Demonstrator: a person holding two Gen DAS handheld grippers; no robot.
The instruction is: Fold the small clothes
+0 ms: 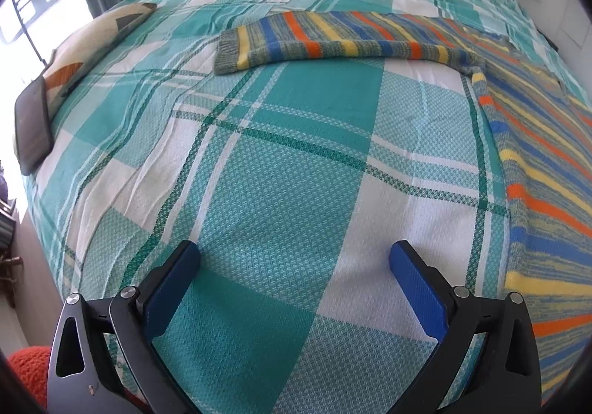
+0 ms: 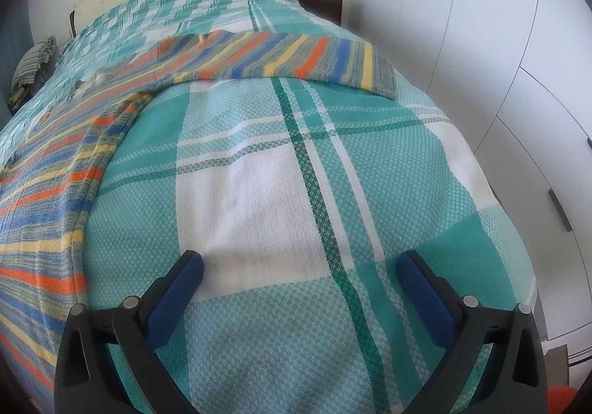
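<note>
Honestly, with the left gripper (image 1: 295,255) and right gripper (image 2: 299,264) both spread wide and empty, I'd grab the striped sweater (image 1: 536,140) by each sleeve cuff first and fold inward.

Bright daylight from the blown-out window (image 1: 22,3); fisheye-bent edges; dark vignetted corners.

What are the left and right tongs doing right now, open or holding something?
Left tongs: open, holding nothing, over the plaid bedspread.
Right tongs: open, holding nothing; the striped sweater lies untouched.
</note>
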